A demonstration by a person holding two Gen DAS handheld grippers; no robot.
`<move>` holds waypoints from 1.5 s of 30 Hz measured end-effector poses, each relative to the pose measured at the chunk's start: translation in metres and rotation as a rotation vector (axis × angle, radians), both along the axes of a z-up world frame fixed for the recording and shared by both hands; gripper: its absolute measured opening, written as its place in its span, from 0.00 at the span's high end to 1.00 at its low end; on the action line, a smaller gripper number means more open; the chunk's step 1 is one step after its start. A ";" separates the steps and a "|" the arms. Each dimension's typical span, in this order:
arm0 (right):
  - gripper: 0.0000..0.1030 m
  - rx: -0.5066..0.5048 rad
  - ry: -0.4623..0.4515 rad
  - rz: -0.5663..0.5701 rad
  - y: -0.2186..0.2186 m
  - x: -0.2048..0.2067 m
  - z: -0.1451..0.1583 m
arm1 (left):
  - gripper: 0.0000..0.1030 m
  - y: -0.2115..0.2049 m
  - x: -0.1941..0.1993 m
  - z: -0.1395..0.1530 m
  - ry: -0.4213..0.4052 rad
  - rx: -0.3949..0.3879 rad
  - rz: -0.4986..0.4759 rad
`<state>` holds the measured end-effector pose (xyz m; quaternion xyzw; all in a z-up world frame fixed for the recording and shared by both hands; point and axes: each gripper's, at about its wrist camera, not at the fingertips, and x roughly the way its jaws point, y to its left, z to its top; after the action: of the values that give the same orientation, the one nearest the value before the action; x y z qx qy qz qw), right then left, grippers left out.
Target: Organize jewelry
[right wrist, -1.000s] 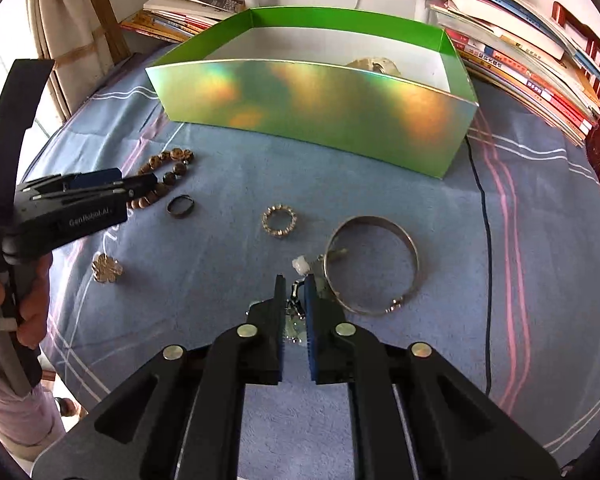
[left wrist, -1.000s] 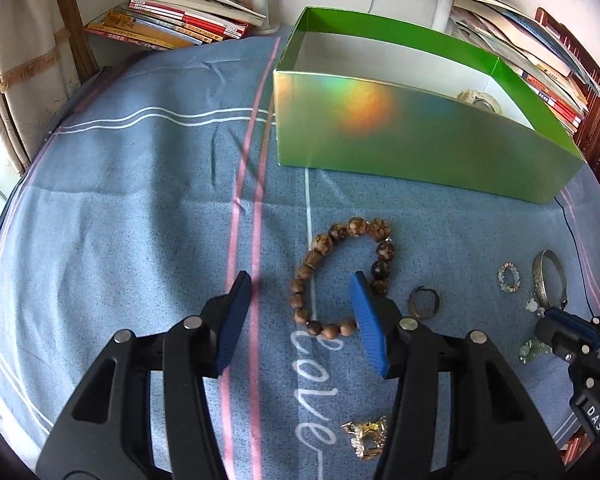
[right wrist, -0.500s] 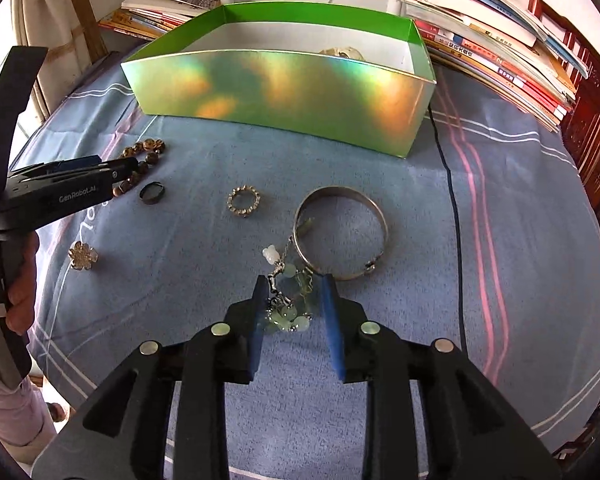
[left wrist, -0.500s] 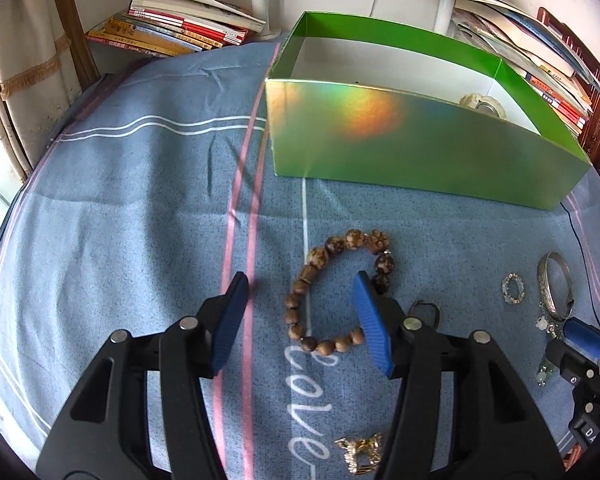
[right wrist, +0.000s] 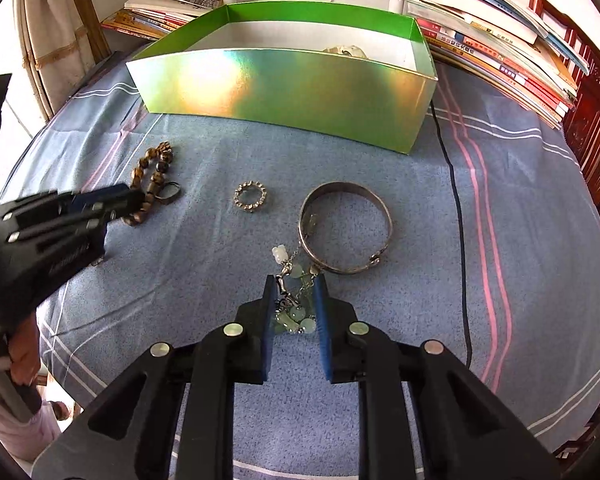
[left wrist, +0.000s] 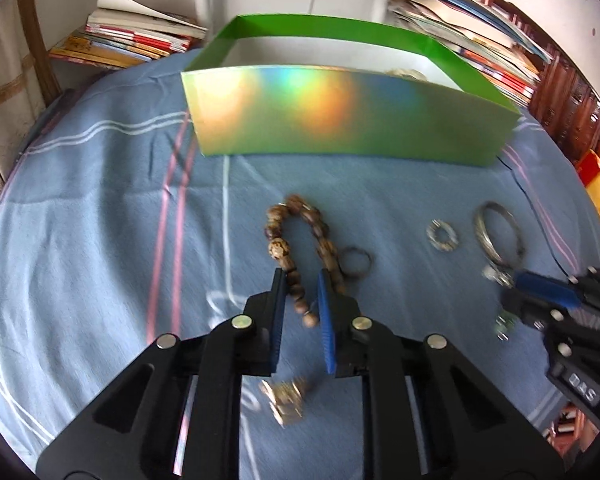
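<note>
From the left wrist, the left tool (left wrist: 302, 280) is pinched onto the near end of the wooden bead bracelet (left wrist: 300, 240), whose loop runs straight ahead toward the green box (left wrist: 340, 120) at the counter's far edge; blur leaves the grip's firmness unsure. From the right wrist, the right tool (right wrist: 294, 288) stands part-open around the jade charm chain (right wrist: 294, 300), which touches the silver bangle (right wrist: 346, 232) ahead, with open cloth between it and the box.
</note>
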<state>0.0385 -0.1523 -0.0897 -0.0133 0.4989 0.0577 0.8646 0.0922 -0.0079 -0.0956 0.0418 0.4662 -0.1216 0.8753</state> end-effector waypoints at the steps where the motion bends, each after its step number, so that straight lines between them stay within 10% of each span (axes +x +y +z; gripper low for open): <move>1: 0.81 -0.001 0.000 0.001 0.001 -0.001 0.000 | 0.84 -0.001 -0.004 0.000 0.006 -0.004 -0.007; 26: 0.81 -0.024 -0.036 -0.027 0.003 -0.005 -0.001 | 0.57 -0.002 -0.008 -0.002 -0.021 0.051 0.054; 34: 0.91 -0.012 -0.044 0.002 0.008 -0.006 0.001 | 0.91 -0.001 -0.009 0.000 -0.022 0.037 0.053; 45: 0.91 0.009 -0.064 -0.003 0.004 -0.011 0.010 | 0.92 0.008 -0.017 0.015 -0.056 0.037 0.087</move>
<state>0.0277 -0.1478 -0.0795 -0.0105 0.4706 0.0585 0.8803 0.0750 0.0000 -0.0805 0.0413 0.4452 -0.0737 0.8914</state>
